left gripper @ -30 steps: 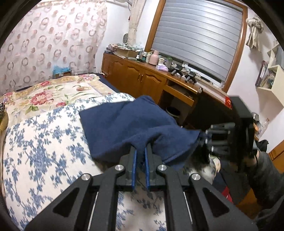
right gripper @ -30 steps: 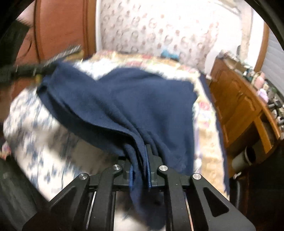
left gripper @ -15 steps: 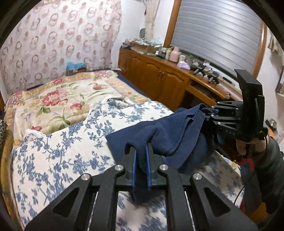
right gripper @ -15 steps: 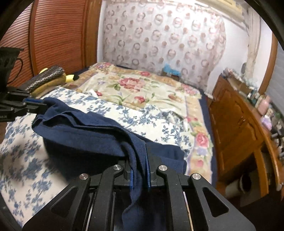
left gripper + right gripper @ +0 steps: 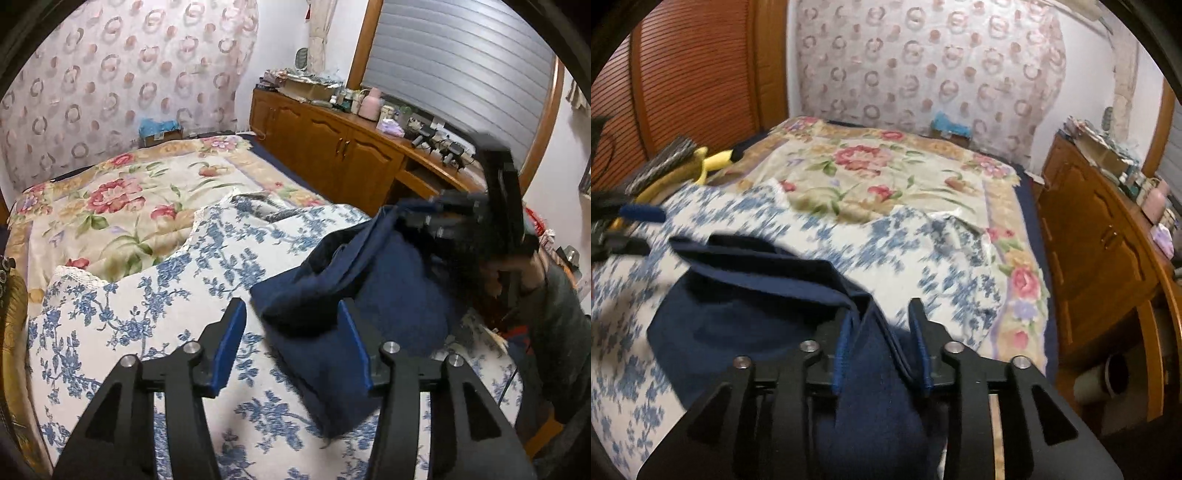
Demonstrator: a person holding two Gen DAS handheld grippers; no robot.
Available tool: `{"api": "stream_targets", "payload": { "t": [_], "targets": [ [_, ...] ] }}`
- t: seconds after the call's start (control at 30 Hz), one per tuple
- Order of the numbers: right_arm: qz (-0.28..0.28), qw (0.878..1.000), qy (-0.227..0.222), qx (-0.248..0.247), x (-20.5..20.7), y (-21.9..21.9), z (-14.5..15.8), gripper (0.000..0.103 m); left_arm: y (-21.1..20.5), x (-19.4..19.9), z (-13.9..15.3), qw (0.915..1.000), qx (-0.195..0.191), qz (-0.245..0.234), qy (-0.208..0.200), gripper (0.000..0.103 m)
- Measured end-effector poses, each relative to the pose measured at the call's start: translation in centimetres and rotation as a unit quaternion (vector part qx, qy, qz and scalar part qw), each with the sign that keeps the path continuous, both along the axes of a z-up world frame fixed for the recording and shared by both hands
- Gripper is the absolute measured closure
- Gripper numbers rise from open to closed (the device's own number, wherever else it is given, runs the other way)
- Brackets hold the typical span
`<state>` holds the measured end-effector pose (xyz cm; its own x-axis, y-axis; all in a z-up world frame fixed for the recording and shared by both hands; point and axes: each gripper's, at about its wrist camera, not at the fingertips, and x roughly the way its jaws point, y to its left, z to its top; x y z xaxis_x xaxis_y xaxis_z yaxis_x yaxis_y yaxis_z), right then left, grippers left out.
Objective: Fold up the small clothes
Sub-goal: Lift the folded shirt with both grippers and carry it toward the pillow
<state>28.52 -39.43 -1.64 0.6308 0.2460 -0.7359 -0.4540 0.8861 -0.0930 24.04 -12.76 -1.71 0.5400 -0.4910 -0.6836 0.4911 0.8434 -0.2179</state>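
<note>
Your left tool (image 5: 291, 343) and right tool (image 5: 882, 343) have just been opening, jaws now spread, the navy cloth (image 5: 354, 295) loose between them. It lies bunched on the bed (image 5: 155, 288). Let it settle, then flatten the fold.

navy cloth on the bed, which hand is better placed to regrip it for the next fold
Right, probably: the right claw has the navy cloth between its just-opened pads, while the left claw brackets mostly bare bedspread.
</note>
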Motion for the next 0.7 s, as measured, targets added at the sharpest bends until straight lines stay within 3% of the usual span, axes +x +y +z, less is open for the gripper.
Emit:
{"api": "stream_targets", "payload": {
  "t": [0.13,0.23,0.33,0.47,0.7],
  "targets": [
    [-0.046,0.997,-0.05,-0.026,1.7,-0.4,2.1,0.07,-0.4,1.3,-1.8,0.9996,0.011,0.006,0.024,0.053],
    [-0.068,0.996,-0.058,-0.012,2.3,-1.4,3.8,0.056,-1.0,2.1,-2.8,0.9992,0.019,0.008,0.034,0.053],
    [-0.067,0.996,-0.064,-0.009,1.6,-2.0,4.6,0.049,-1.7,2.9,-3.6,0.9987,0.029,0.004,0.041,0.053],
    [-0.072,0.996,-0.044,0.009,-0.4,-2.7,3.9,0.035,-2.1,4.1,-4.4,0.998,0.026,0.001,0.058,0.052],
    [-0.09,0.996,0.002,0.019,-3.0,-3.9,0.5,0.031,-2.8,5.7,-5.9,0.9963,0.017,-0.002,0.084,0.05]
  ]
}}
